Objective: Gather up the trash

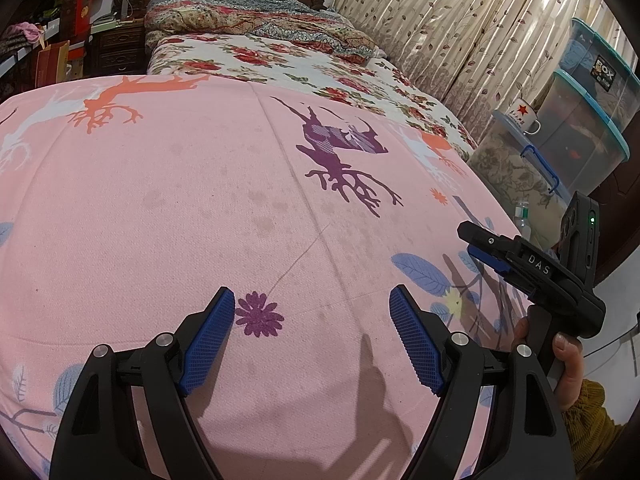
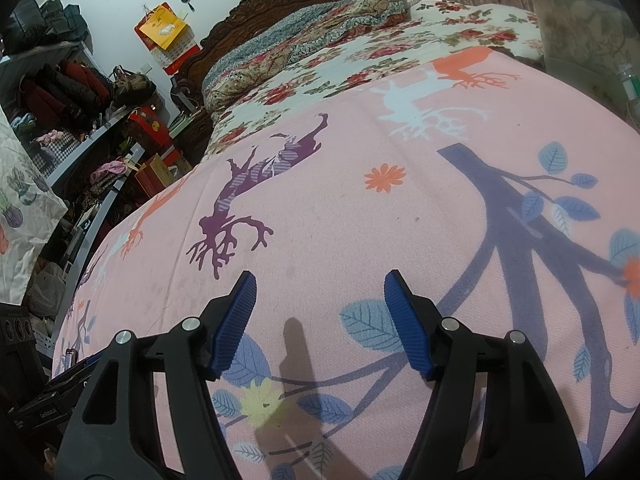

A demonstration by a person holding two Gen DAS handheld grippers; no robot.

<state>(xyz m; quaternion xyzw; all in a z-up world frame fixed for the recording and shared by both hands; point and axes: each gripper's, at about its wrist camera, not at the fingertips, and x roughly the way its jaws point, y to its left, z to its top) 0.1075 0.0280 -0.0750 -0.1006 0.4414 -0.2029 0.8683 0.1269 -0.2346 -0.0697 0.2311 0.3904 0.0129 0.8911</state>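
Observation:
My left gripper (image 1: 312,300) is open and empty, held just above a pink bedsheet (image 1: 180,208) printed with deer and flowers. My right gripper (image 2: 320,284) is open and empty above the same pink sheet (image 2: 360,220). The right gripper also shows from the side in the left wrist view (image 1: 480,246), at the sheet's right edge, held by a hand. No trash shows on the sheet in either view.
A rose-print sheet (image 1: 280,60) and a folded quilt (image 1: 248,16) lie farther up the bed. Stacked plastic storage boxes (image 1: 580,128) with a white mug (image 1: 526,114) stand right of the bed before curtains (image 1: 440,20). Cluttered shelves (image 2: 60,100) stand on the left.

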